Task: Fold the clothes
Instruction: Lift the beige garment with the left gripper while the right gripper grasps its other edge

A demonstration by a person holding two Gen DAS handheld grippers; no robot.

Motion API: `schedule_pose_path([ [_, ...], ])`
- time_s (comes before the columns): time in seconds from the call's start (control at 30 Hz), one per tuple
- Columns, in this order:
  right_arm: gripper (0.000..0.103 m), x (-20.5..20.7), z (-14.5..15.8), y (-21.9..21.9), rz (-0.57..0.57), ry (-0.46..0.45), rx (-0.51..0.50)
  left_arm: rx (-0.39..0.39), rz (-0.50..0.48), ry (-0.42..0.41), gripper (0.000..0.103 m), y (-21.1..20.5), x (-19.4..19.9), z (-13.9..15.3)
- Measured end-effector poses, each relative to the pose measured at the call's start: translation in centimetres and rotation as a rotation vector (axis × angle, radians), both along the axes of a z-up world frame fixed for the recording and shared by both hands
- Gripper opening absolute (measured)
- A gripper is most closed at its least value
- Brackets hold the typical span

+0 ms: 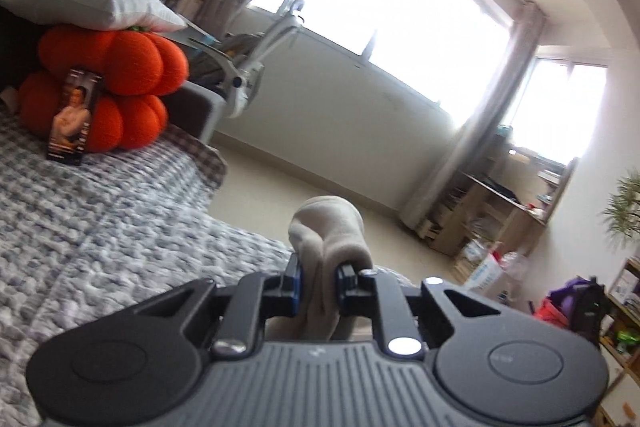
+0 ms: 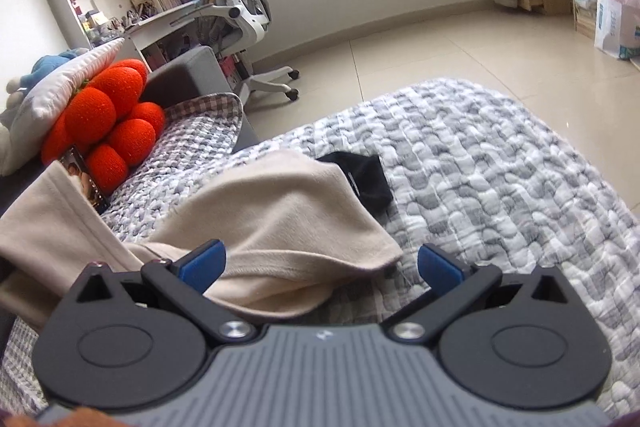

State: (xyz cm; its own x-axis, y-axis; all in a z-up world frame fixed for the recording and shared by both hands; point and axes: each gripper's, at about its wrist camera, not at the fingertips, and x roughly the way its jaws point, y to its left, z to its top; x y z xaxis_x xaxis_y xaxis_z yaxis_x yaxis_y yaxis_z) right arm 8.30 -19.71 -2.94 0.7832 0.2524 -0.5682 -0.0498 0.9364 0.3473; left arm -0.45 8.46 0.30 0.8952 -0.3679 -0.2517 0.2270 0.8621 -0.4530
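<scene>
left wrist view: the beige garment [image 1: 326, 247] is bunched into a wad that rises straight up from the left gripper [image 1: 319, 283], its long axis running along the fingers and away from the camera. the jaws are clenched on that wad, close together with cloth packed between the blue pads. the wad is lifted above the grey quilt [image 1: 100, 227].

right wrist view: the beige garment [image 2: 280, 223] lies across the grey quilt [image 2: 500, 187], its long axis running from lower left to upper right. the right gripper [image 2: 320, 263] is released, its jaws spread wide; the left blue pad touches the cloth, and the hem lies between the fingers. a black cloth [image 2: 366, 179] lies on the quilt at the garment's far edge.
</scene>
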Motion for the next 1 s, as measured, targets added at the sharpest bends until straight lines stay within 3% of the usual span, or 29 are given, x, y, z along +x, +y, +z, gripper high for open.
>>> schedule_pose_path([
  [0.2,0.103,-0.4,0.7,-0.7,-0.003,-0.027,-0.021,-0.009,-0.354,0.044,0.016,-3.5,0.7,-0.9],
  [0.3,0.103,-0.2,0.6,-1.3,-0.020,-0.022,-0.038,0.037,-0.478,0.075,0.016,-5.4,0.9,-1.6],
  [0.53,0.103,-0.5,0.8,-3.0,-0.027,-0.023,0.016,0.210,-0.644,0.116,0.015,-9.4,0.1,-3.3],
  [0.87,0.102,-1.3,0.9,-1.7,0.100,-0.043,0.004,0.409,-0.818,0.183,0.015,-14.1,-2.3,-6.8],
  [1.0,0.075,-1.3,0.5,-0.7,0.167,-0.014,-0.005,0.449,-0.840,0.184,0.015,-13.9,-2.9,-7.1],
])
